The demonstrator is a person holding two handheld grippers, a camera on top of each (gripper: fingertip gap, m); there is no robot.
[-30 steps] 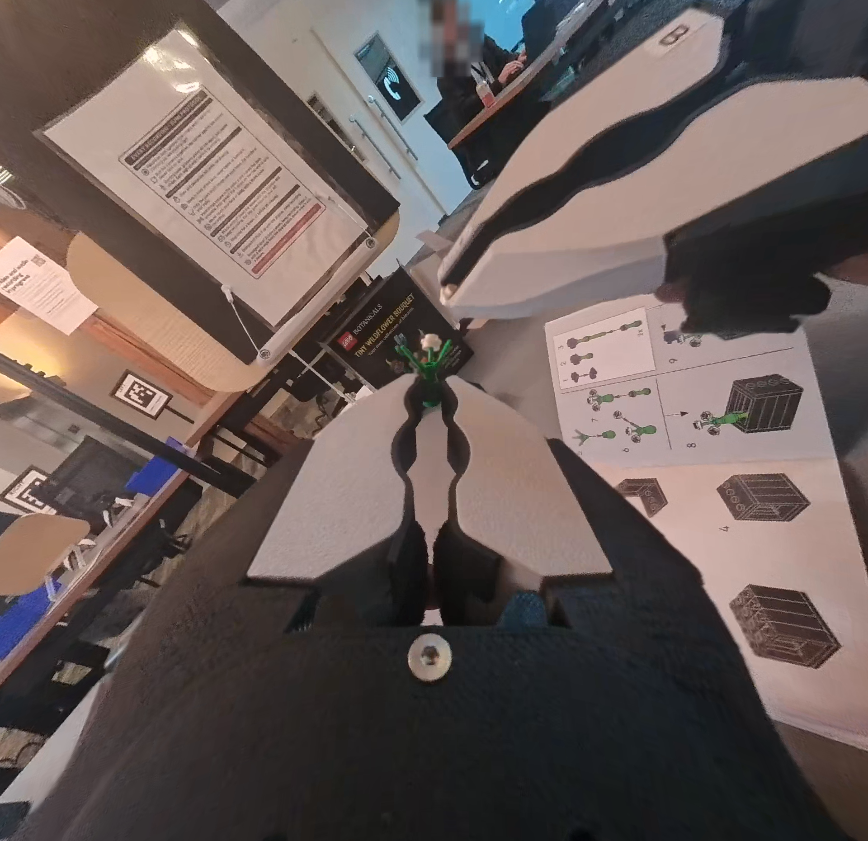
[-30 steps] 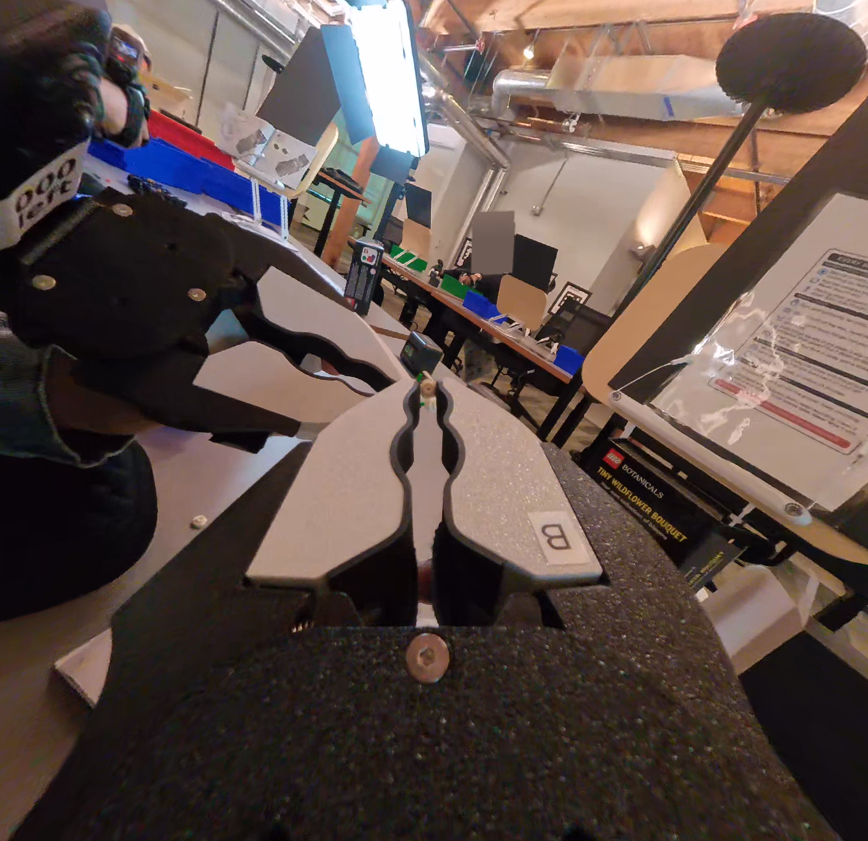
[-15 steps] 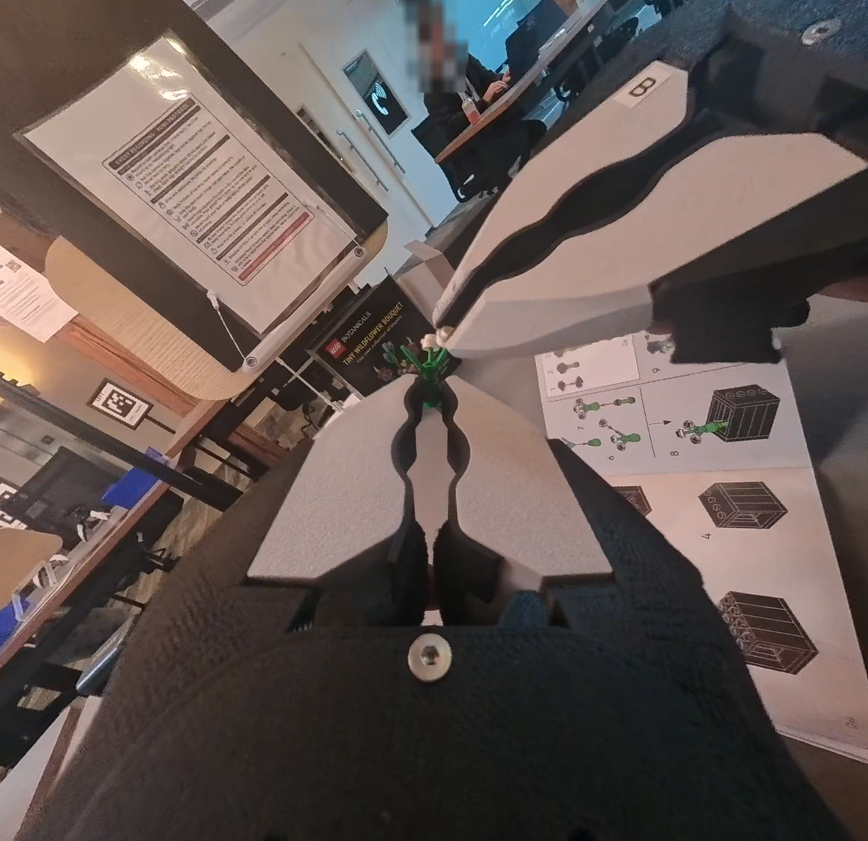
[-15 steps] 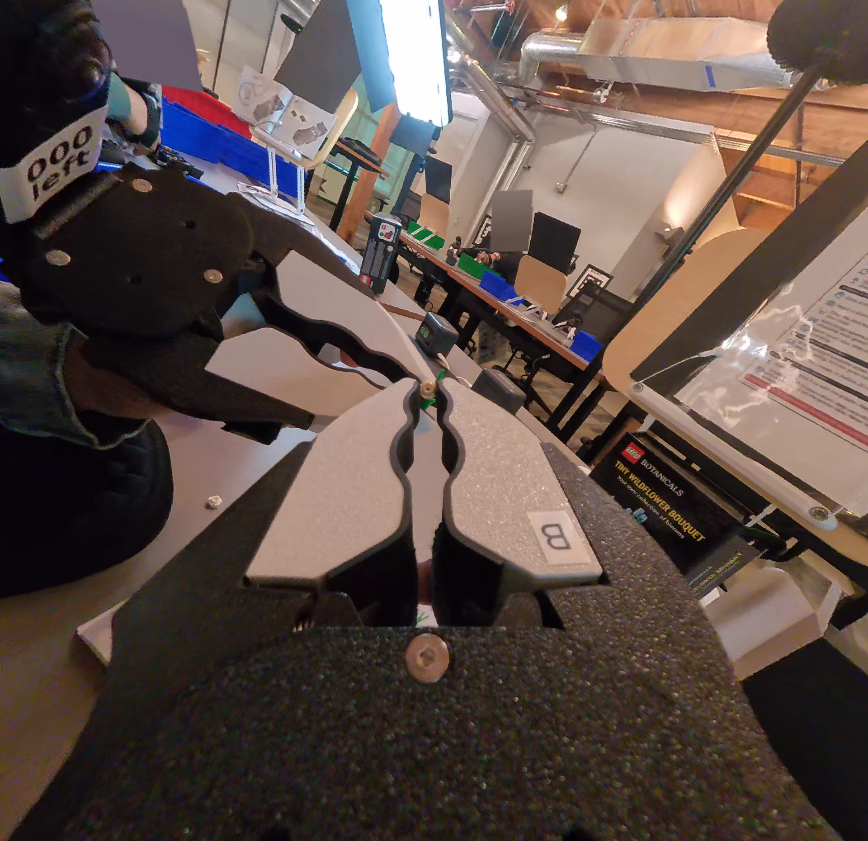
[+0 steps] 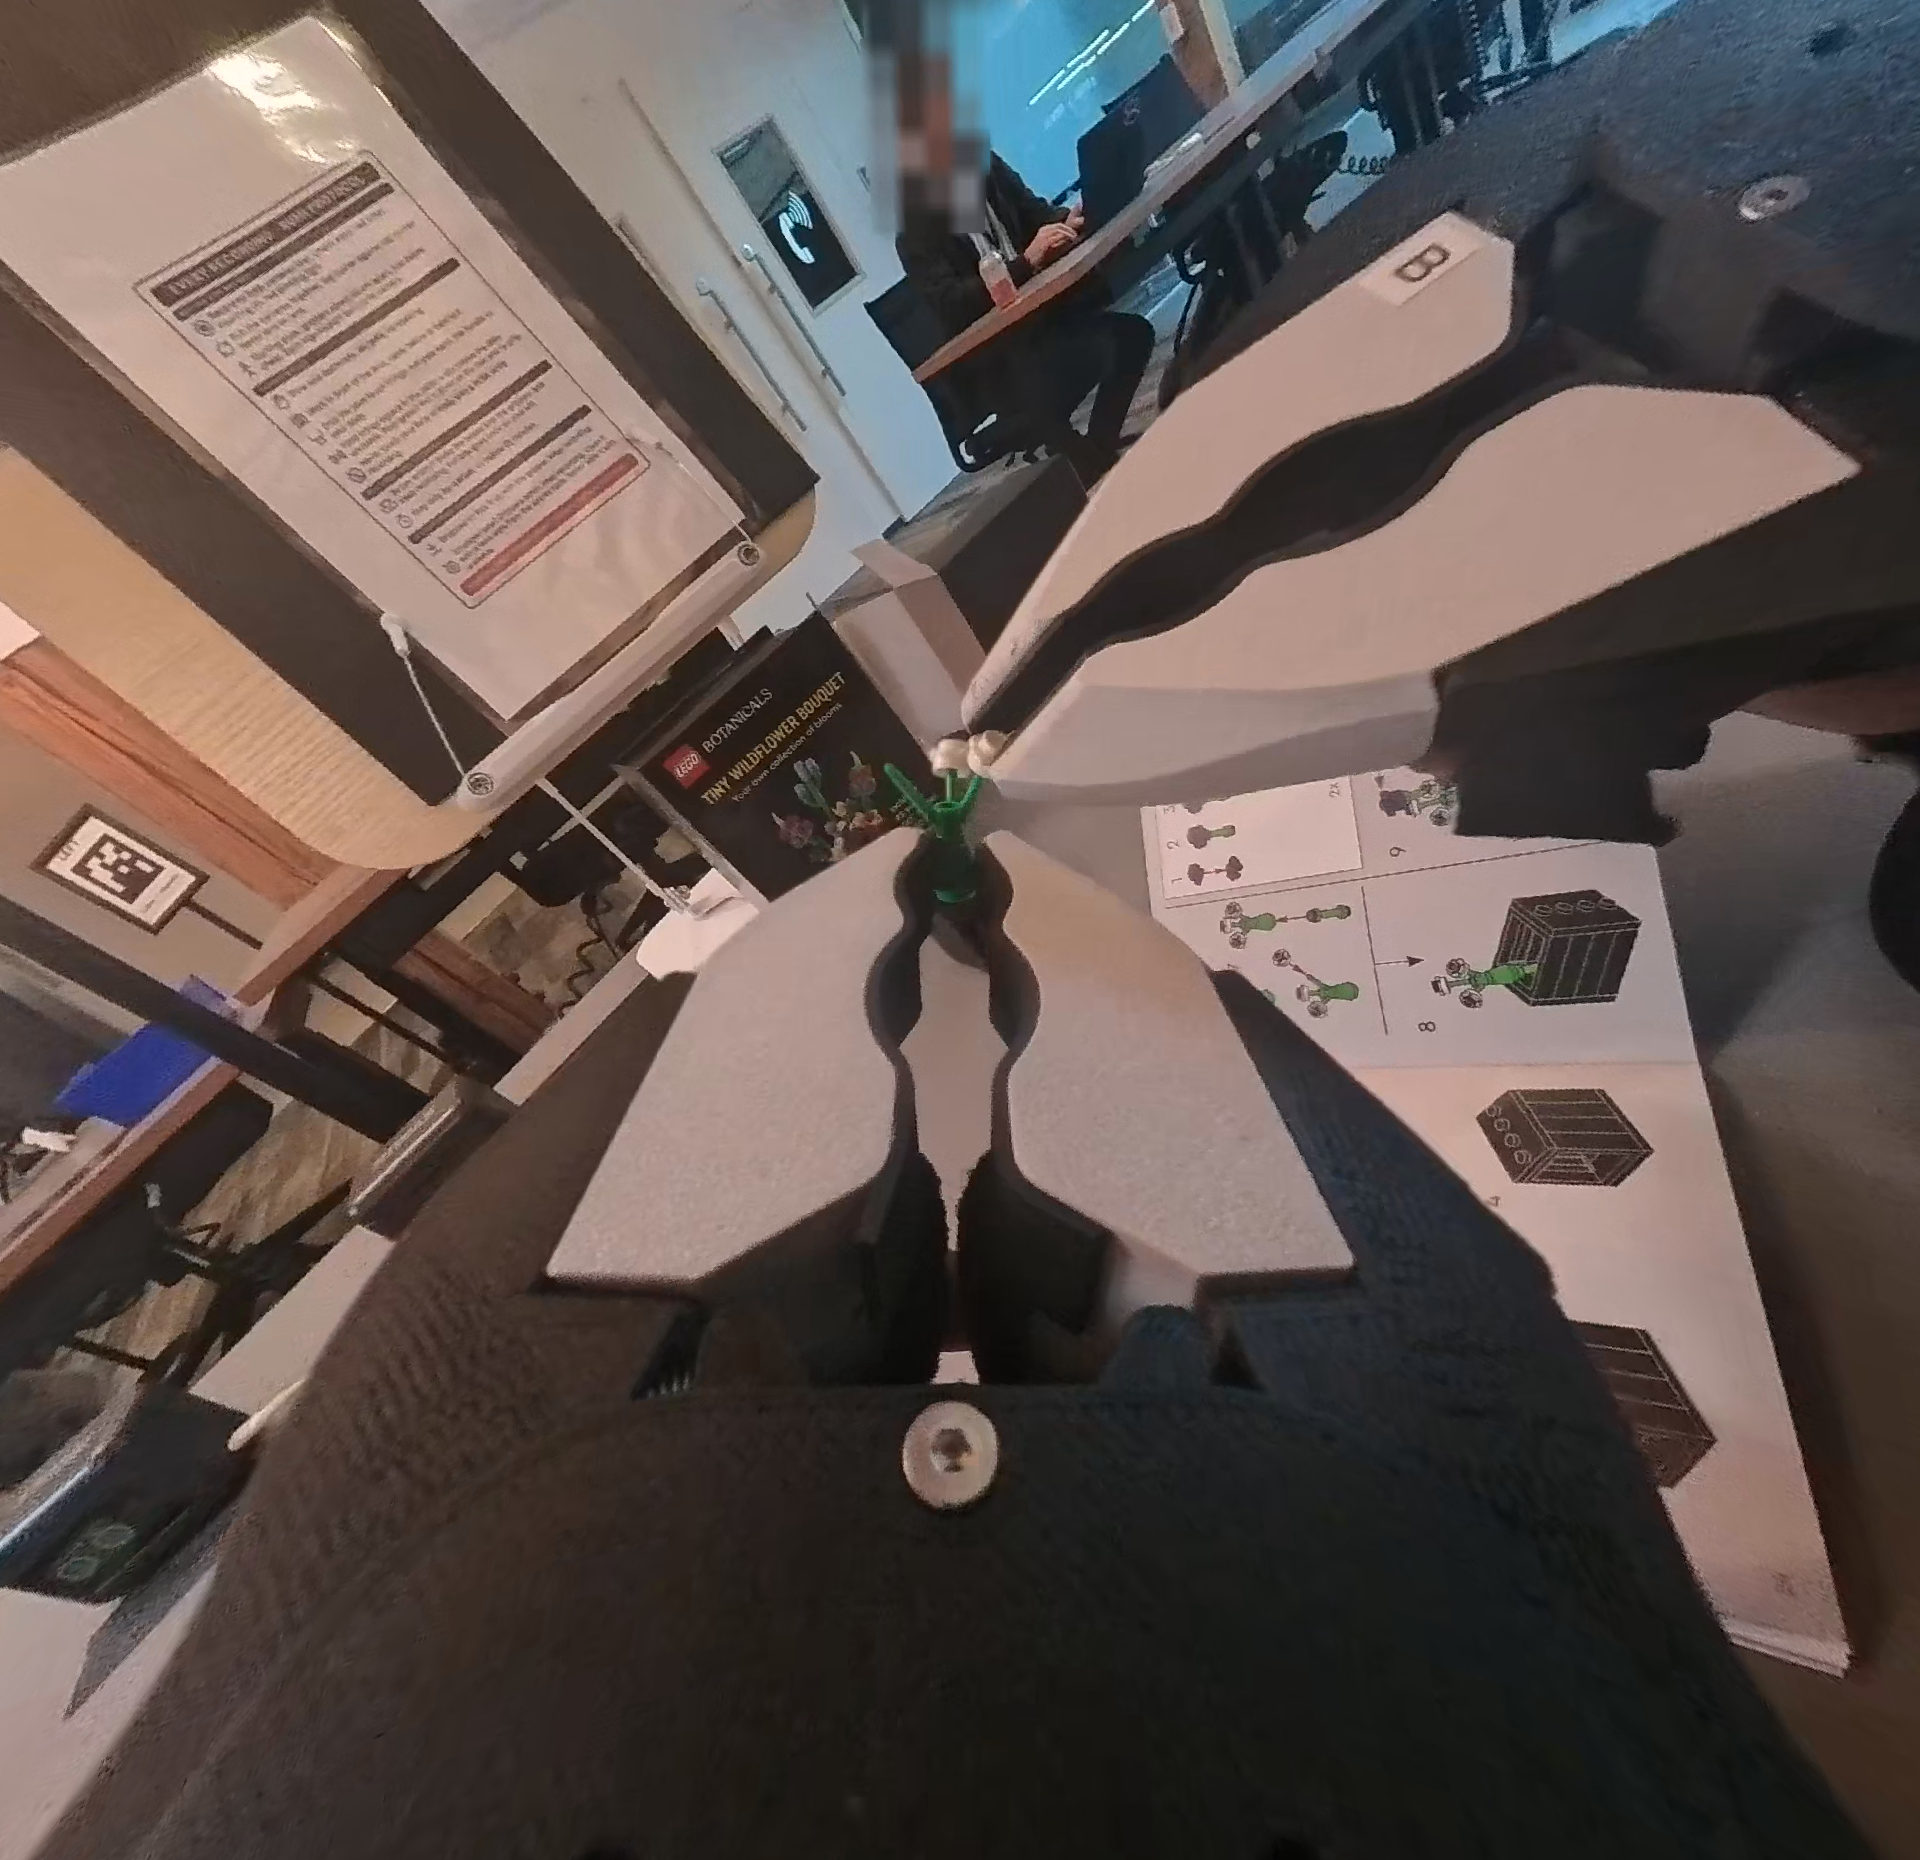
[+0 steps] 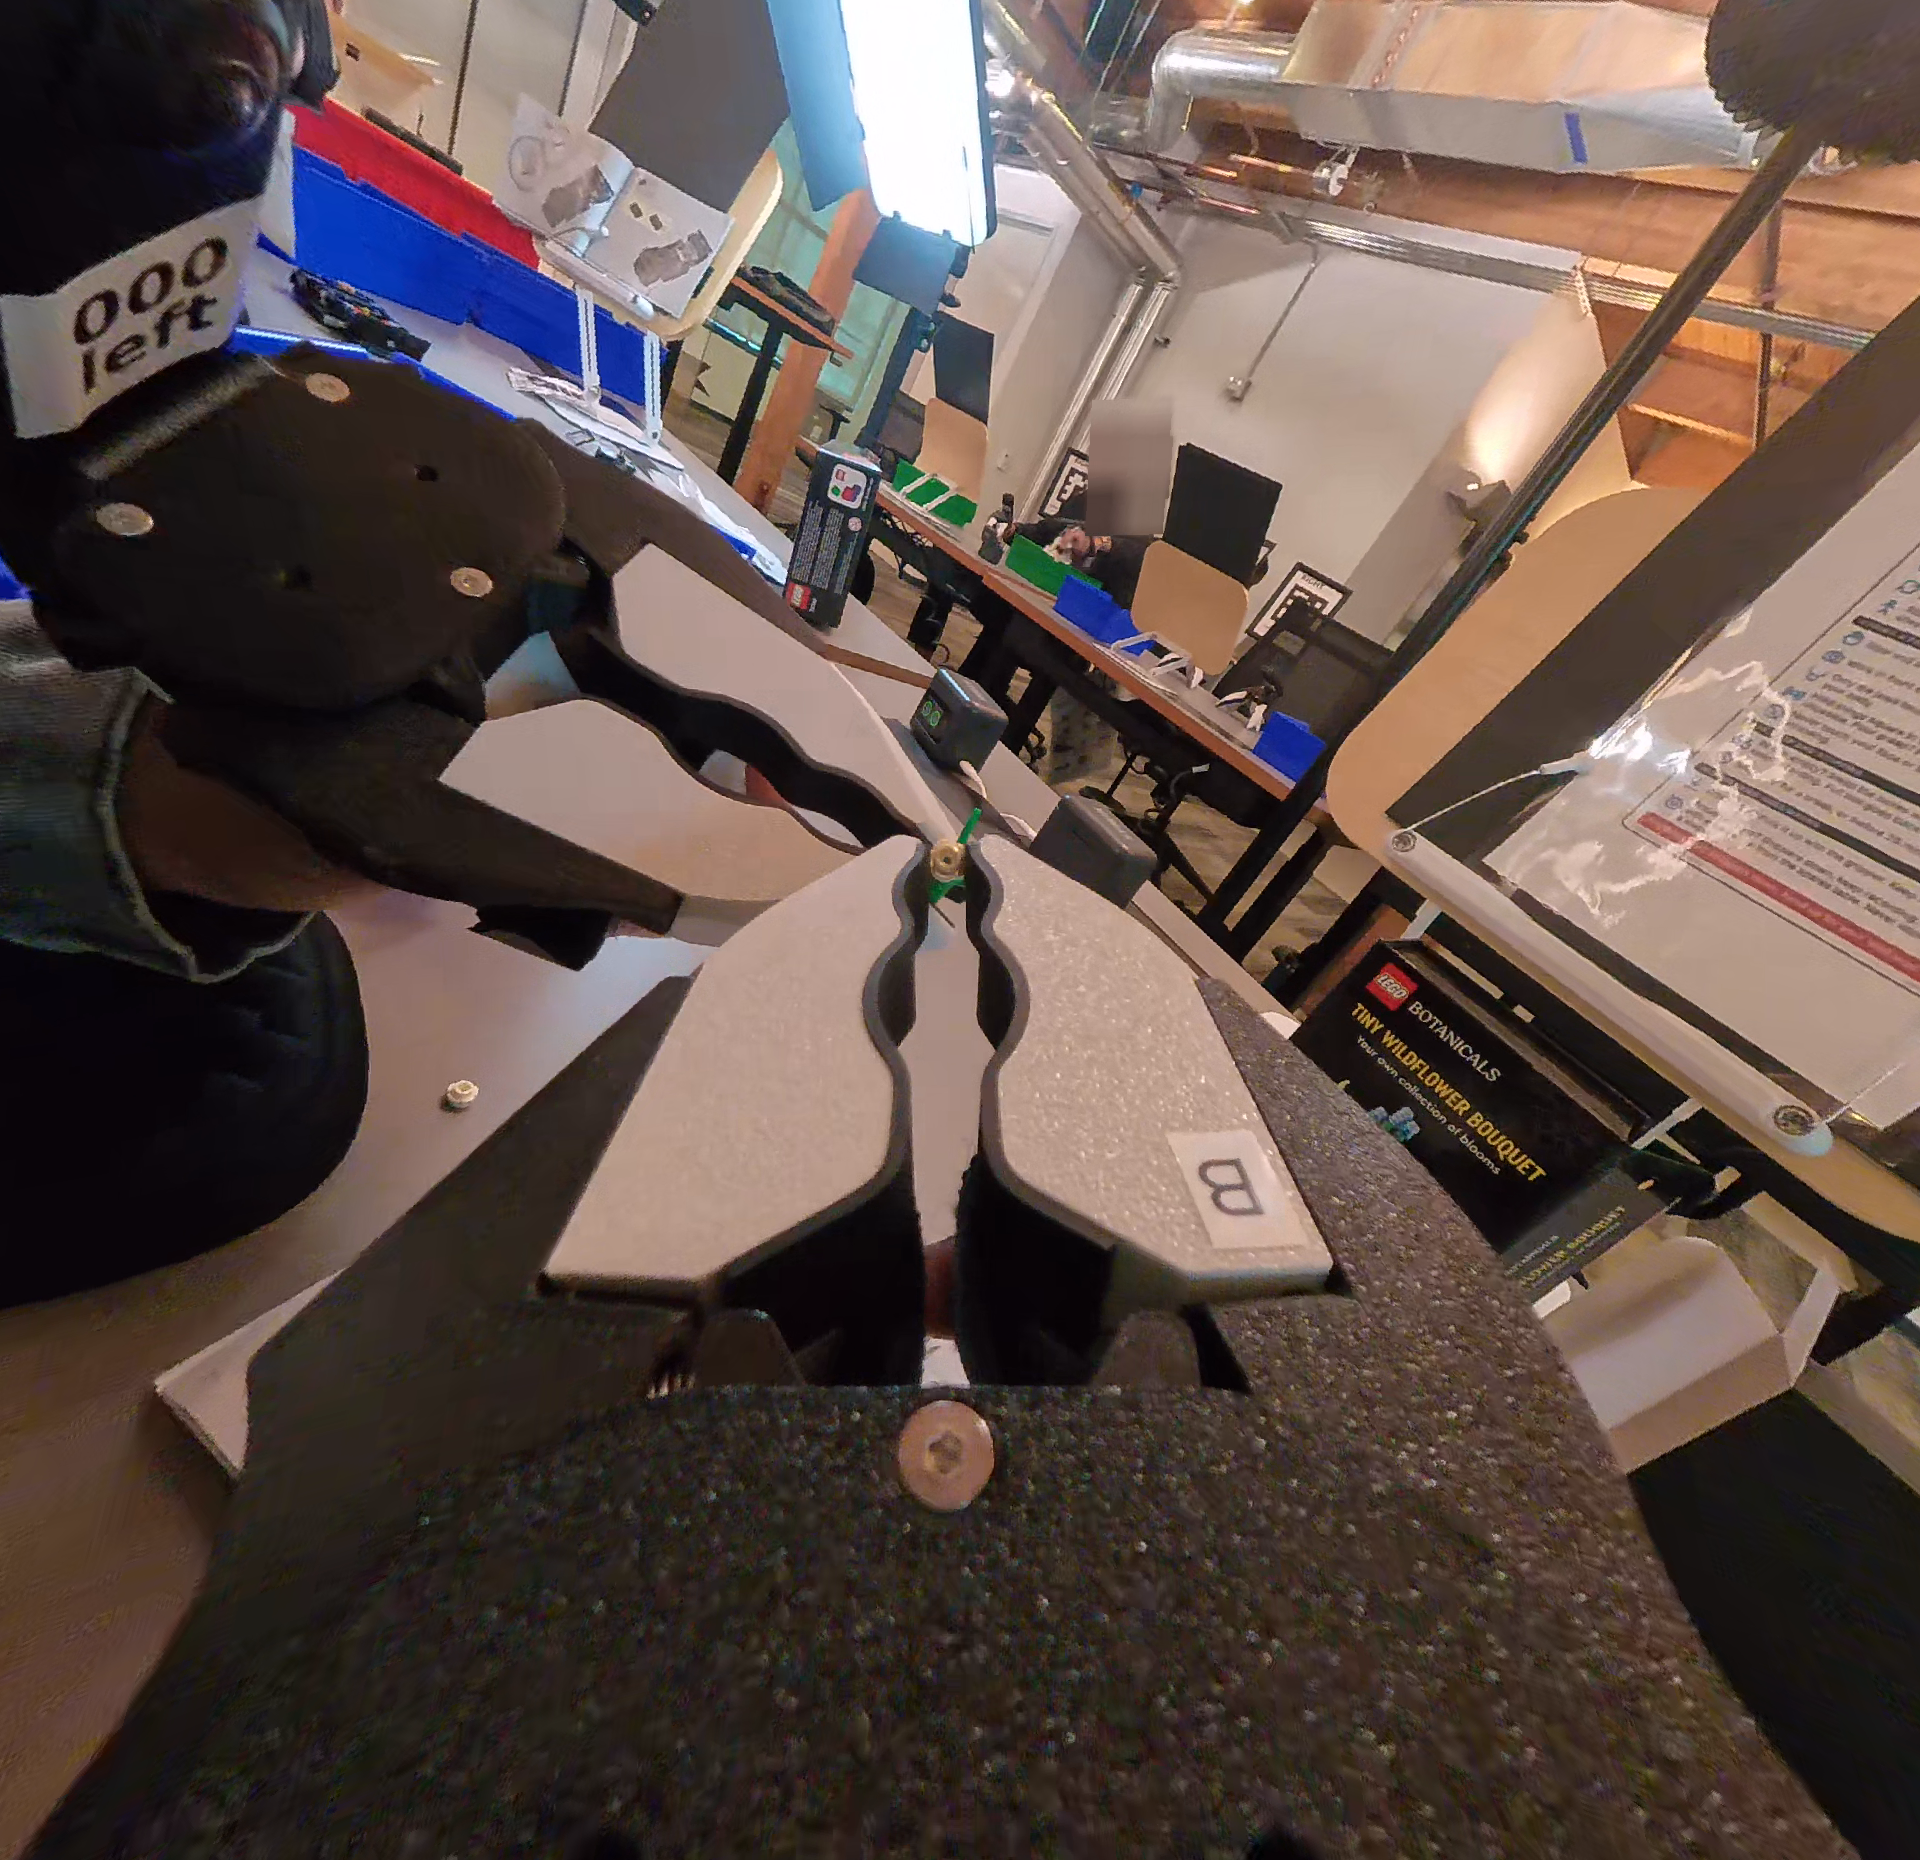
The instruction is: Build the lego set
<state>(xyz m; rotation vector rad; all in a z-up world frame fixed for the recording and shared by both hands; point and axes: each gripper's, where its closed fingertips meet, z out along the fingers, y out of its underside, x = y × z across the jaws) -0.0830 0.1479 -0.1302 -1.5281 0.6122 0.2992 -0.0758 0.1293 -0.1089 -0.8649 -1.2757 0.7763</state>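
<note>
1. Here, in the left wrist view, the left tool [image 5: 951,880] was closed on a green stem piece [image 5: 948,842], which stood up out of its tips. The right tool [image 5: 982,756], coming in from the upper right, pinched a small white round piece [image 5: 985,742] beside another white piece [image 5: 947,754] at the stem's top; whether they touched was unclear. An instruction booklet [image 5: 1558,1135] lay on the counter [image 5: 1787,1187], its lower corner cut off behind the tool's body.
2. In the right wrist view, the right tool [image 6: 943,868] was clamped on a small tan round piece [image 6: 945,856], with green stem bits [image 6: 968,826] just behind. The left tool [image 6: 883,834] hid the stem's base.
</note>
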